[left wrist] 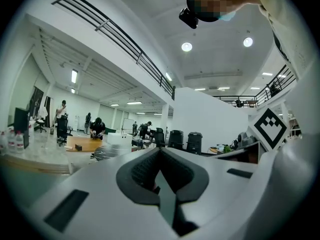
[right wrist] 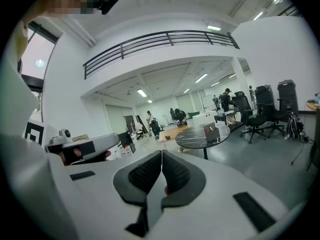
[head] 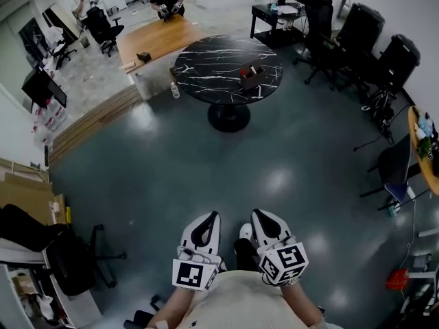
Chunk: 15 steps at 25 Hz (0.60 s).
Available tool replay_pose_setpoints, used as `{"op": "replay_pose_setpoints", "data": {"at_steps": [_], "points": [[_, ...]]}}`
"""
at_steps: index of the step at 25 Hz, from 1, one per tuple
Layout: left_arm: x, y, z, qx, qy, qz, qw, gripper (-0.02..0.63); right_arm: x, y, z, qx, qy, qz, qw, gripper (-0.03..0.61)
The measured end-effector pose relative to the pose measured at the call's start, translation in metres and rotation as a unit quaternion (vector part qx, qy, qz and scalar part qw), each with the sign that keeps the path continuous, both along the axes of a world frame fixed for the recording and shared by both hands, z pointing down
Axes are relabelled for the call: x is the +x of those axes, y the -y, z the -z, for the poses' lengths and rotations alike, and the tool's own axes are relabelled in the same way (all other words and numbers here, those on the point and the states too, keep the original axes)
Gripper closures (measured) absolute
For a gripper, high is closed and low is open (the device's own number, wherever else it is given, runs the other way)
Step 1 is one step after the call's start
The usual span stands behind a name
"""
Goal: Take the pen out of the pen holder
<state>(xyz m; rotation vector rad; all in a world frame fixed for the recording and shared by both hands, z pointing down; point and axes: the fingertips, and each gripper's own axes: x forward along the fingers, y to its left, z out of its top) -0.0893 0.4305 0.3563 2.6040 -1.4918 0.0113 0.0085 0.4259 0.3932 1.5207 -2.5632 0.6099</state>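
The pen holder (head: pixel 251 77) is a small brown box with a few pens sticking up. It stands on a round black marble table (head: pixel 206 74) far ahead across the floor. The right gripper view shows the same holder (right wrist: pixel 210 129) on that table (right wrist: pixel 197 135), small and distant. My left gripper (head: pixel 213 216) and right gripper (head: pixel 258 214) are held close to the person's body at the bottom of the head view, side by side. Both are shut with nothing between the jaws. The left gripper (left wrist: pixel 159 152) points level into the room, as does the right gripper (right wrist: pixel 161 154).
Grey floor stretches between me and the table. Office chairs (head: pixel 357 29) and desks line the far right, with a wooden platform (head: pixel 154 38) behind the table. A black chair (head: pixel 68 256) and cardboard (head: pixel 24 197) sit at near left. People work in the background.
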Motion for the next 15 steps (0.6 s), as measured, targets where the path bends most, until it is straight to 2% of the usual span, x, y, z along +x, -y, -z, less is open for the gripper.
{"op": "replay_pose_setpoints", "data": {"at_steps": [8,15], "points": [[0.026,0.076,0.017,0.012,0.016,0.03,0.9993,0.603,0.03,0.073,0.017,0.008,0.021,0.025,0.999,0.56],[0.05,0.11,0.02,0.018,0.023,0.059,0.9978,0.603,0.06,0.122,0.023,0.025,0.017,0.045,0.999,0.56]]}}
